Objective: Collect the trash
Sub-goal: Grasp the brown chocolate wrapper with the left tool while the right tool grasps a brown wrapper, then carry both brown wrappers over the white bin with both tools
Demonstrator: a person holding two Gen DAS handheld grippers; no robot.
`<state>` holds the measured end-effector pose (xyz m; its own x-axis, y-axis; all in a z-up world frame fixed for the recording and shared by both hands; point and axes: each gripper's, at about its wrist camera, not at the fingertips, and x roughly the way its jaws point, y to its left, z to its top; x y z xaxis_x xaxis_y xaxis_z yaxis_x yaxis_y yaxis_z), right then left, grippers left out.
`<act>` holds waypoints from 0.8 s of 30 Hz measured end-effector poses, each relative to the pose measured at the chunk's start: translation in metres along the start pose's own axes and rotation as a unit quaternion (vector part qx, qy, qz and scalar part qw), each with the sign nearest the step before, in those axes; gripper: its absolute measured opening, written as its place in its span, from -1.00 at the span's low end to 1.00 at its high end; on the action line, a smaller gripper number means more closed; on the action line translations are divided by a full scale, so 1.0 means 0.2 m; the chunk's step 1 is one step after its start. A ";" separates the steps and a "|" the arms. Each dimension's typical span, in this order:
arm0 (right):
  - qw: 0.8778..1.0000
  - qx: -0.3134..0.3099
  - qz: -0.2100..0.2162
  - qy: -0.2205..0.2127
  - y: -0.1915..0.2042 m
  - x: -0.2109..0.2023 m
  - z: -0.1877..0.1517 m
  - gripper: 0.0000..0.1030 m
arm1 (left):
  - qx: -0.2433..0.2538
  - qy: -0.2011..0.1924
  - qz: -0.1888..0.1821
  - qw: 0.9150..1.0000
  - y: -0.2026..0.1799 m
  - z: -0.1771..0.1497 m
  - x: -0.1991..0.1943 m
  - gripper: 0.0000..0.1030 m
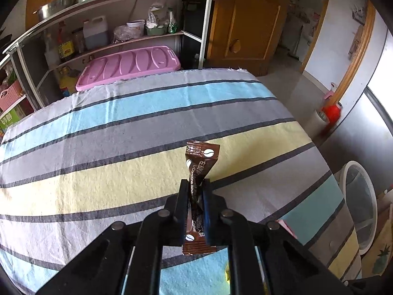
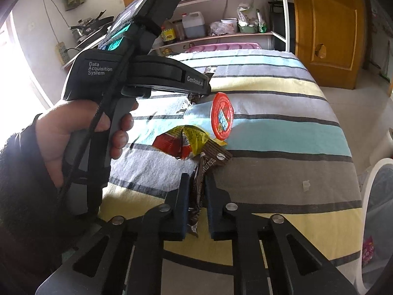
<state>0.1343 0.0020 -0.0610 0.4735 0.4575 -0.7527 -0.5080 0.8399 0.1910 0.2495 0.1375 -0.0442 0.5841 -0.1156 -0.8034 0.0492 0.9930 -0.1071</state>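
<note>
My left gripper point(image 1: 195, 184) is shut on a brown coffee sachet point(image 1: 202, 153), which stands up between the pads above the striped tablecloth point(image 1: 122, 167). My right gripper point(image 2: 197, 178) is shut on a second, crumpled brown coffee sachet point(image 2: 216, 156) whose far end rests on the cloth. Just beyond that sachet lie a red and yellow snack wrapper point(image 2: 183, 140) and a round red foil lid point(image 2: 221, 115). A small white scrap point(image 2: 305, 185) lies on the grey stripe to the right. In the right wrist view, a person's hand point(image 2: 81, 132) grips the left gripper's handle at the left.
A white round bin point(image 1: 361, 204) stands on the floor past the table's right edge. Behind the table are a pink plastic lid point(image 1: 127, 66) and shelves point(image 1: 118, 41) with bottles and jars. A wooden door point(image 1: 248, 24) is at the back right.
</note>
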 end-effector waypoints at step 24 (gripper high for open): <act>0.999 0.022 -0.002 -0.041 -0.03 -0.18 -0.05 -0.79 | -0.014 -0.044 -0.005 0.999 0.03 -0.15 -0.36 -0.79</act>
<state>0.1125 -0.0234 -0.0411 0.5337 0.4756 -0.6992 -0.4750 0.8527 0.2175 0.1835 0.1512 -0.0048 0.6534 -0.1210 -0.7473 0.0327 0.9907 -0.1319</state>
